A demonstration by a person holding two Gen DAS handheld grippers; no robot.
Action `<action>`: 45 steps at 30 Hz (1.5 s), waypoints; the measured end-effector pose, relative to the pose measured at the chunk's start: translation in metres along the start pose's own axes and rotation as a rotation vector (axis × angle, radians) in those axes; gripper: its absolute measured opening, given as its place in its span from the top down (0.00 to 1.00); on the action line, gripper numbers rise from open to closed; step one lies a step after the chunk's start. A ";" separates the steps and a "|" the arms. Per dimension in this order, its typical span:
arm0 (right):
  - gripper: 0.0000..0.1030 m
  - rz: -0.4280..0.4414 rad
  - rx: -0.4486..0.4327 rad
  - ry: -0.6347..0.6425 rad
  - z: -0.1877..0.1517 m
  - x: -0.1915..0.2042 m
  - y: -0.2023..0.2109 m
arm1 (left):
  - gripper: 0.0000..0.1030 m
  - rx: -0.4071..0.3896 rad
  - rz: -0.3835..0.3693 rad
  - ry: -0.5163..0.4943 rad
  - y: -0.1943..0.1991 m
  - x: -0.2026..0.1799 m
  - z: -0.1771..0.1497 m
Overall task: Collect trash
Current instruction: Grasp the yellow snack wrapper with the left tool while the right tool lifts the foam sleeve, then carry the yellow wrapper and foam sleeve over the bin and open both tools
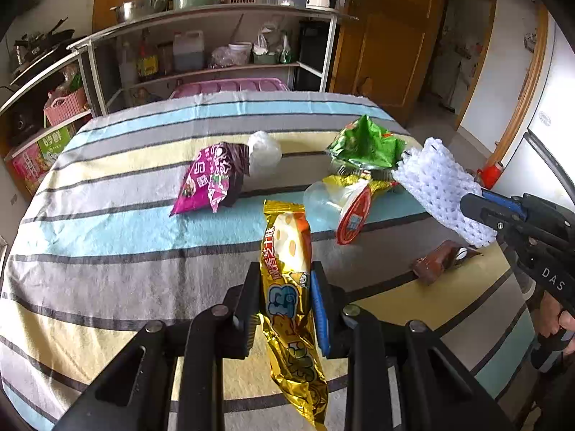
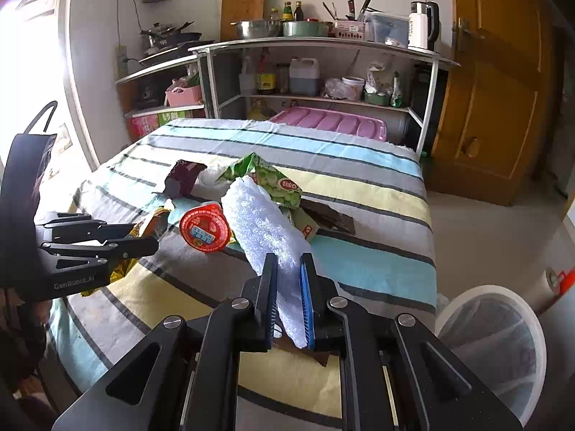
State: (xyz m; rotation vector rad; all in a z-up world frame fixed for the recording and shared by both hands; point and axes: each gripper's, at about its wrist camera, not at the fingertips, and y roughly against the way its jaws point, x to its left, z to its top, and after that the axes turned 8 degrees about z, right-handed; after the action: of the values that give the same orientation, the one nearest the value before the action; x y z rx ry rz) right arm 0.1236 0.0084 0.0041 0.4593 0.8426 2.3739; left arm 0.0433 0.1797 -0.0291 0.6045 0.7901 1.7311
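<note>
The right gripper squeezes a white foam net between its two fingers. The left gripper at the left holds a shiny gold wrapper. On the striped tablecloth lie a red jelly cup, a green snack bag and a purple bag. A white bin stands beside the table at the lower right.

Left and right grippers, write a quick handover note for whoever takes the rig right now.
Left gripper: shut on the gold wrapper.
Right gripper: shut on the white foam net.
White bin stands beside the table, lower right in the right wrist view.
Done: two pieces gripped, none binned yet.
Left on the table: purple packet, green packet, red-lidded cup, brown wrapper.
</note>
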 end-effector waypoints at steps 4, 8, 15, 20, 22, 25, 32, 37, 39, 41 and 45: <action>0.88 -0.002 -0.019 -0.009 0.000 0.000 0.007 | 0.75 -0.015 -0.005 0.003 0.007 -0.001 0.001; 0.88 0.002 -0.041 -0.026 0.000 -0.002 0.015 | 0.75 -0.024 -0.022 0.008 0.012 -0.003 0.004; 0.88 -0.014 -0.078 -0.048 -0.001 -0.007 0.033 | 0.75 -0.056 -0.037 -0.011 0.026 -0.015 0.010; 0.88 -0.028 -0.116 -0.073 -0.003 -0.013 0.052 | 0.75 -0.082 -0.056 -0.041 0.036 -0.032 0.016; 0.88 -0.038 -0.124 -0.081 -0.003 -0.016 0.058 | 0.75 -0.092 -0.065 -0.056 0.040 -0.040 0.019; 0.88 -0.058 -0.142 -0.093 -0.006 -0.020 0.070 | 0.75 -0.104 -0.080 -0.074 0.043 -0.052 0.023; 0.88 -0.119 -0.176 -0.150 -0.017 -0.039 0.100 | 0.75 -0.130 -0.132 -0.135 0.051 -0.088 0.032; 0.88 -0.175 -0.202 -0.188 -0.026 -0.055 0.124 | 0.75 -0.140 -0.186 -0.188 0.053 -0.121 0.038; 0.88 -0.201 -0.207 -0.204 -0.031 -0.063 0.135 | 0.75 -0.146 -0.205 -0.209 0.055 -0.134 0.039; 0.88 -0.229 -0.207 -0.223 -0.038 -0.071 0.145 | 0.75 -0.148 -0.228 -0.227 0.055 -0.148 0.041; 0.88 -0.279 -0.201 -0.264 -0.051 -0.087 0.159 | 0.75 -0.145 -0.277 -0.267 0.054 -0.179 0.045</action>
State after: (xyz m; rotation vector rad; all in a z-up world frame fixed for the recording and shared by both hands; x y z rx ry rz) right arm 0.1026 -0.1701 0.0596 0.5216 0.5061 2.0587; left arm 0.0929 0.0069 0.0393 0.5827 0.5276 1.4048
